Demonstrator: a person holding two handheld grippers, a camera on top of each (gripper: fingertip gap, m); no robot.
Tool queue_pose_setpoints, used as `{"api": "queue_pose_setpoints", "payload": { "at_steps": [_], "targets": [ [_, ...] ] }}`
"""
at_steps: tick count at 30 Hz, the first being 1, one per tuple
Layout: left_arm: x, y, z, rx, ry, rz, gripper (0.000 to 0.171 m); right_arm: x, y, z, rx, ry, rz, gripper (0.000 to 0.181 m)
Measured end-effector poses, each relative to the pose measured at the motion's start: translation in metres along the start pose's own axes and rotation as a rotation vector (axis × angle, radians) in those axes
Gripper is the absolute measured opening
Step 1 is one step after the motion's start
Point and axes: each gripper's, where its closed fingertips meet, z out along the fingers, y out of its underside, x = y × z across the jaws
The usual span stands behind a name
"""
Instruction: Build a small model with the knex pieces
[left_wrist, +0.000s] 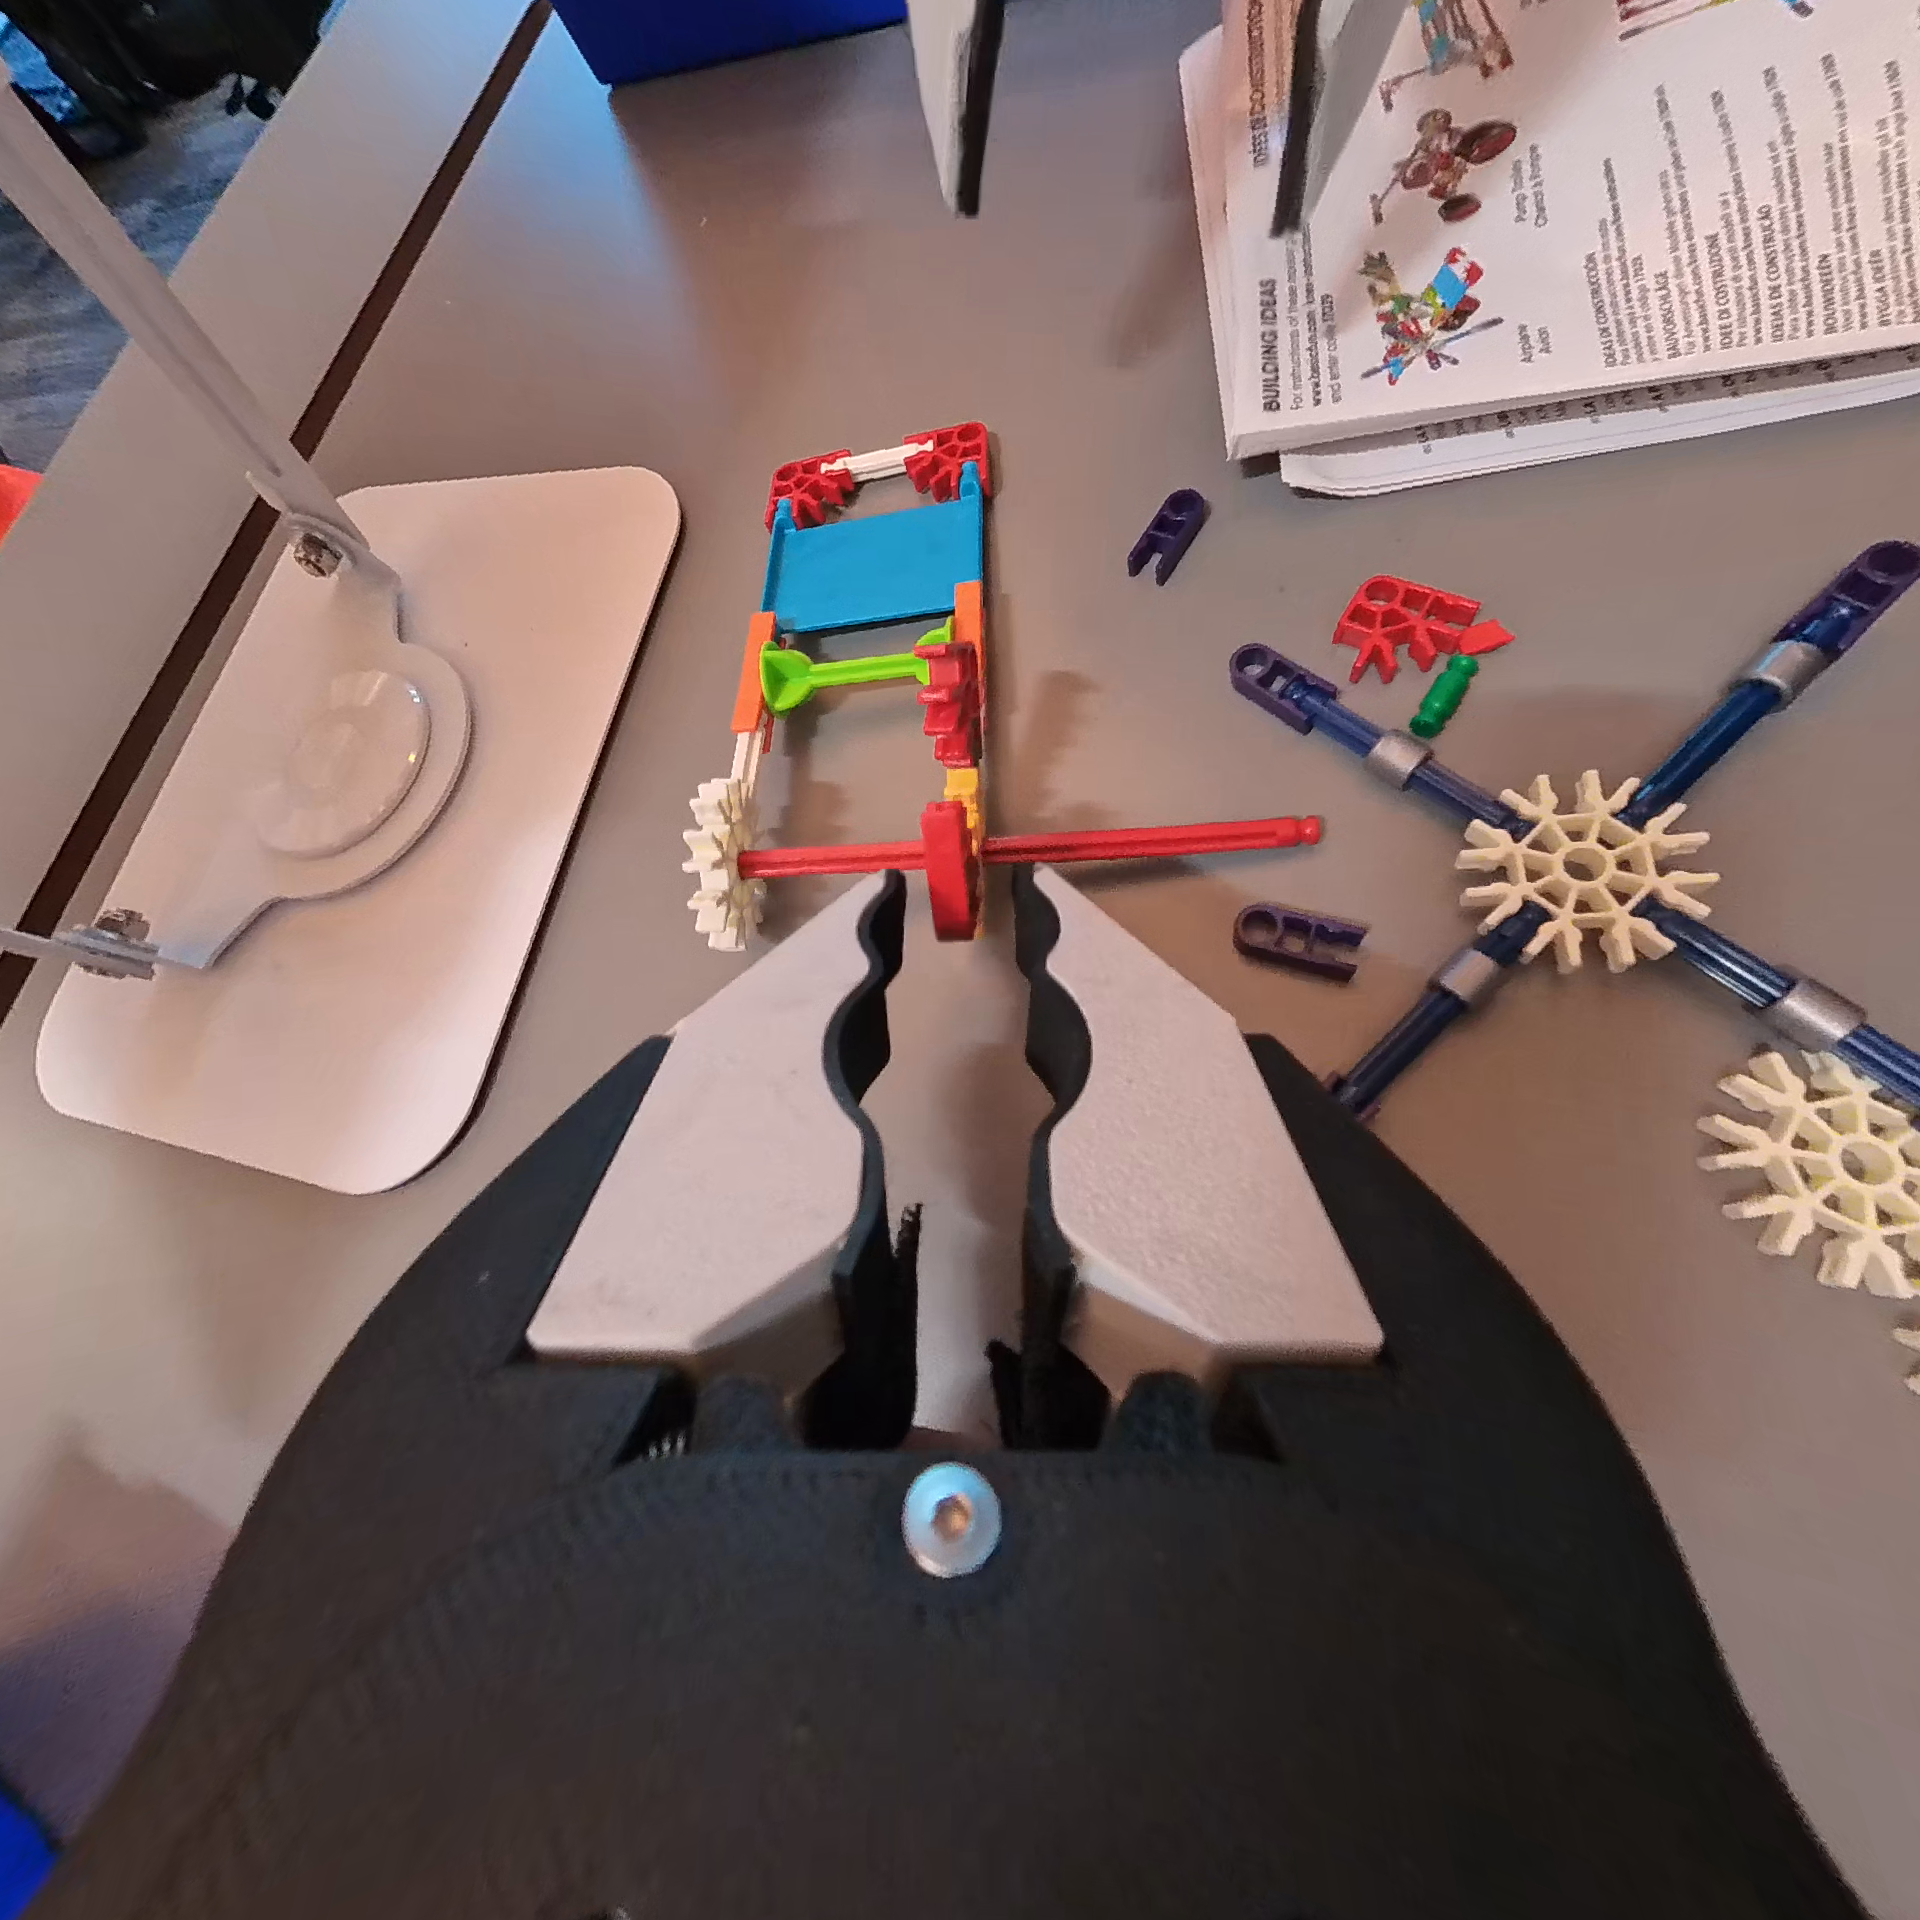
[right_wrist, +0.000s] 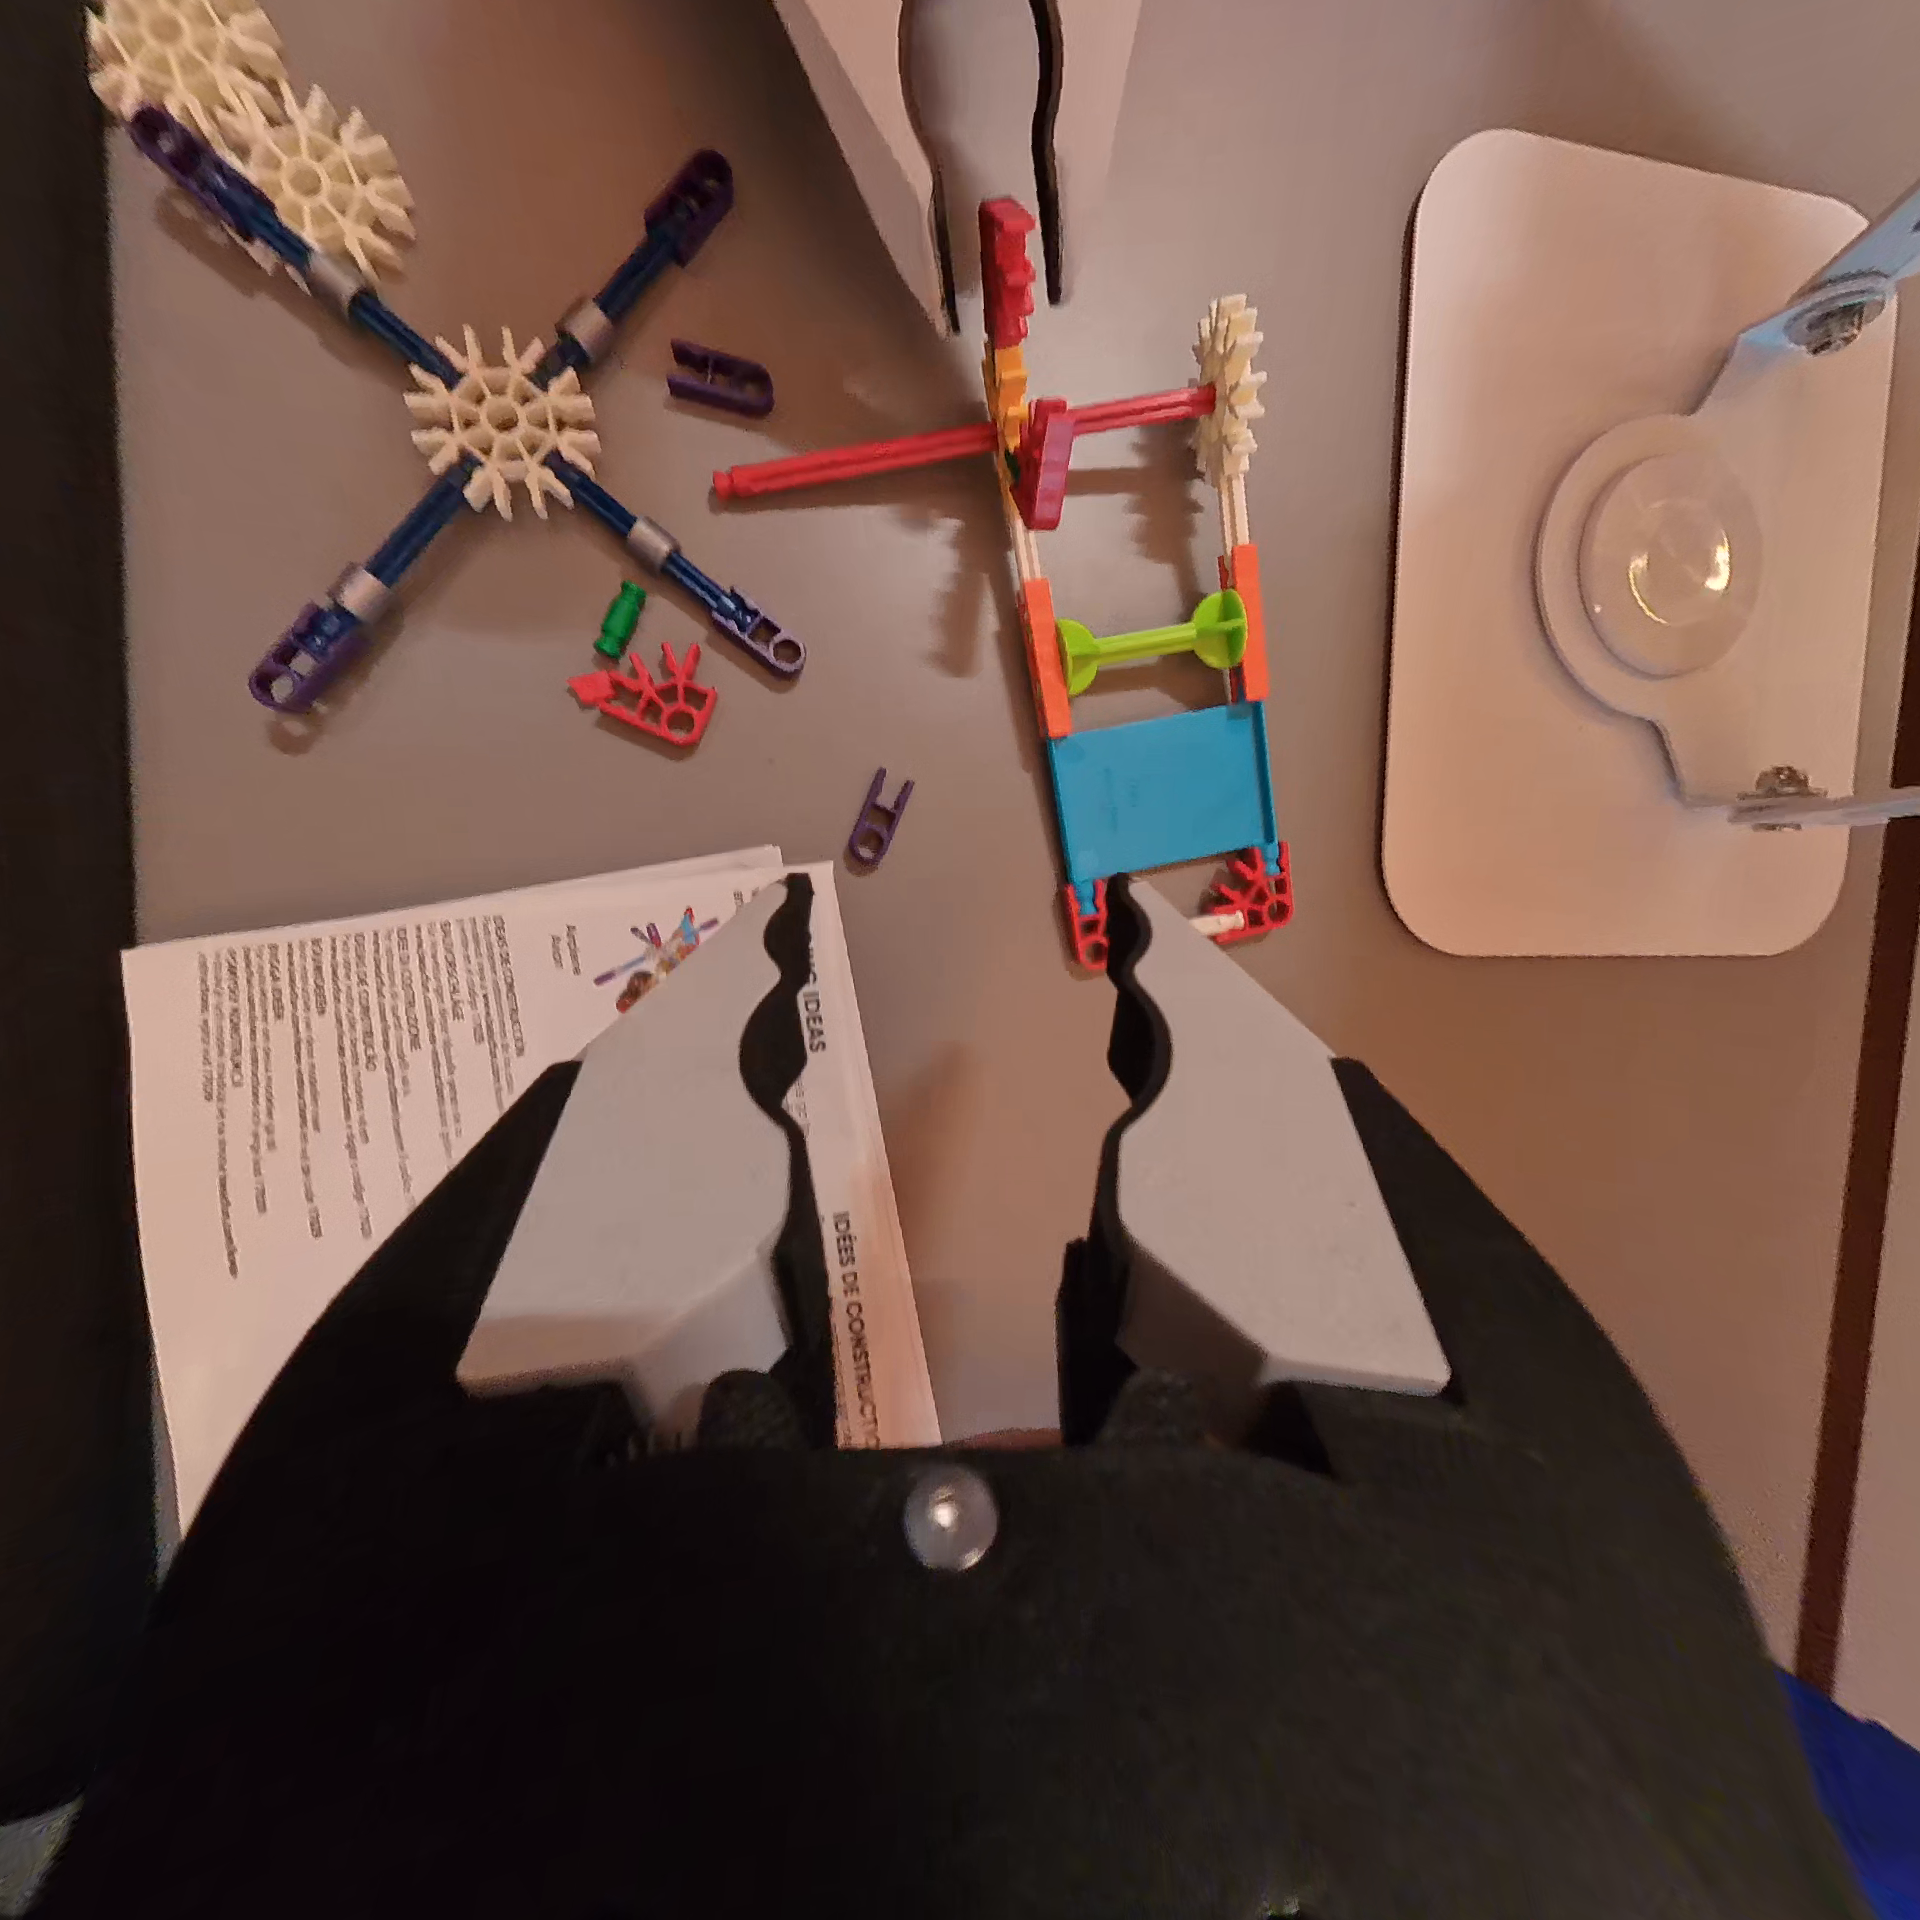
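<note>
Between my left gripper (left_wrist: 958, 883) tips, slightly spread w/ bare table (left_wrist: 623, 312) around, sits the toy frame's (left_wrist: 868, 665) red wheel (left_wrist: 951, 868). Right gripper (right_wrist: 956, 894) spread wide, partly hiding the booklet (right_wrist: 364, 1039); its tip covers the frame's near corner.

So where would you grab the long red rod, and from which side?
Grip the free length of the red rod to the right of the red wheel, closing across its thin shaft from above. It lies flat on the table, and that half juts clear of the ladder-like frame; the other half is boxed in between the wheel and the white gear.
</note>
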Motion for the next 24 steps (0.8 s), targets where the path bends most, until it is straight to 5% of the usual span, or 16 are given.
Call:
{"api": "queue_pose_setpoints", "payload": {
  "at_steps": [24],
  "targets": [
    [0.007, -0.002, 0.005, -0.006, 0.009, 0.026, 0.011, 0.018, -0.020, 0.016, 0.160, -0.006, 0.152, 0.048]
  ]
}}
